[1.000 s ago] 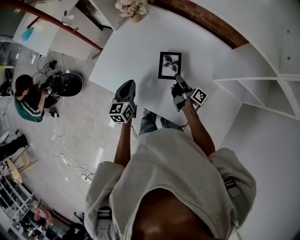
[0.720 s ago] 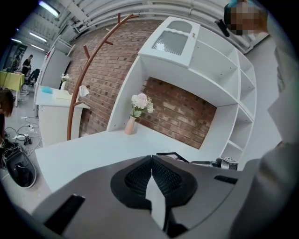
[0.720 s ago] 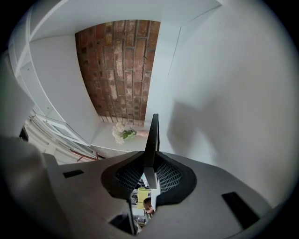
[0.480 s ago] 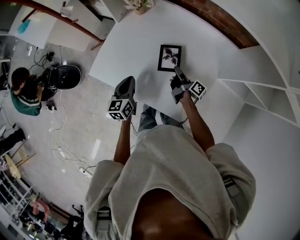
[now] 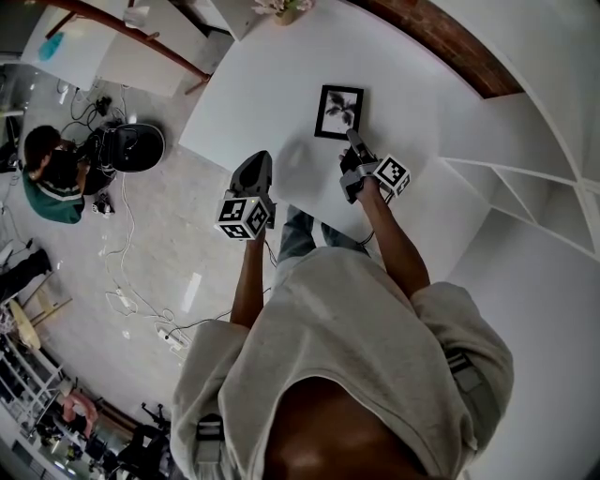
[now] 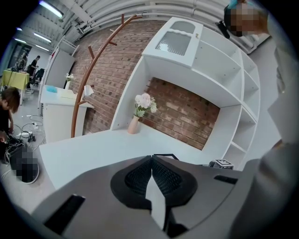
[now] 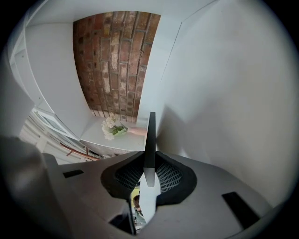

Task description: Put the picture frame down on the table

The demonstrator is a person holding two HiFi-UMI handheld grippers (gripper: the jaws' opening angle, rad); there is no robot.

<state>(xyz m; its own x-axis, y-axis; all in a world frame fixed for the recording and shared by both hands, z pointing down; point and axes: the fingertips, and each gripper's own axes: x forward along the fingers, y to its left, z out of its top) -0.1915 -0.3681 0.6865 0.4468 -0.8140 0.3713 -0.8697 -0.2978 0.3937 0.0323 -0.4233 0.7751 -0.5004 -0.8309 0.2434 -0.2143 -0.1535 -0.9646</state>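
A black picture frame (image 5: pixel 339 111) with a dark plant print lies face up, low on or just above the white table (image 5: pixel 272 84); contact is unclear. My right gripper (image 5: pixel 352 141) is shut on its near edge. In the right gripper view the frame (image 7: pixel 150 135) shows edge-on as a thin dark strip pinched between the jaws of the right gripper (image 7: pixel 149 156). My left gripper (image 5: pixel 253 173) hovers at the table's near edge, left of the frame, shut with nothing in it. In the left gripper view its tips (image 6: pixel 152 158) meet, with the frame's corner (image 6: pixel 164 155) just beyond.
A vase of pale flowers (image 5: pixel 281 7) stands at the table's far end. White shelving (image 5: pixel 506 178) rises to the right. Left of the table, a person (image 5: pixel 52 173) sits on the floor among cables and gear. A wooden coat stand (image 6: pixel 93 70) leans by the brick wall.
My right gripper and the frame have shifted a little farther across the table. The left gripper has stayed about where it was.
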